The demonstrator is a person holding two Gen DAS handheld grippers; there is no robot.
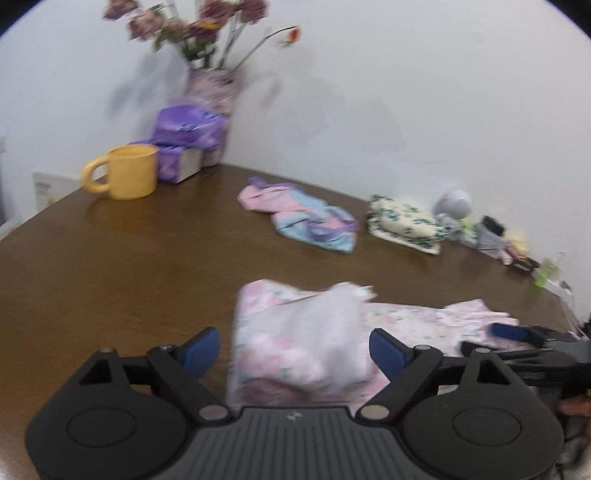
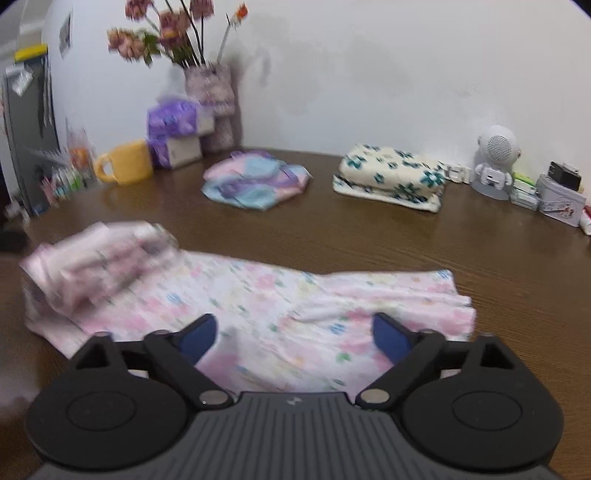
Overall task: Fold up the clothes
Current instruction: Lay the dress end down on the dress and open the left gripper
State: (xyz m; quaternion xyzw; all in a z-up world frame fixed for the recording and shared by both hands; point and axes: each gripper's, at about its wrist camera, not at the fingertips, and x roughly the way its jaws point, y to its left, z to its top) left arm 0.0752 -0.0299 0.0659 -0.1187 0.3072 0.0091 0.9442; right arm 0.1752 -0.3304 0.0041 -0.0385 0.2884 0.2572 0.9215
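Pink garment [image 2: 258,306] lies low centre on table [image 2: 406,240], left end bunched over itself, mid-fold. Left gripper [image 1: 291,349] spread wide, bunch between its pads, unpinched. Right gripper [image 2: 295,338] spread above flat cloth, holding nothing. Folded pieces [image 2: 391,177] parked upper frame, likely finished

Both my wrist views are evenly lit, soft indoor light, no hard glare. Faint grey shadows of the flowers [image 1: 192,26] fall on the white wall [image 1: 424,92]. Dull sheen on the brown table [image 1: 129,266]. Heavy fisheye: table edge bows, black corners at the frame edges. Motion blur is strong in my left view, the pink floral garment [image 1: 295,343] is smeared, the vase [image 1: 212,90] soft. In my right view the garment's bunched left end [image 2: 99,262] is smeared; the white speaker [image 2: 496,162] stays fairly sharp.
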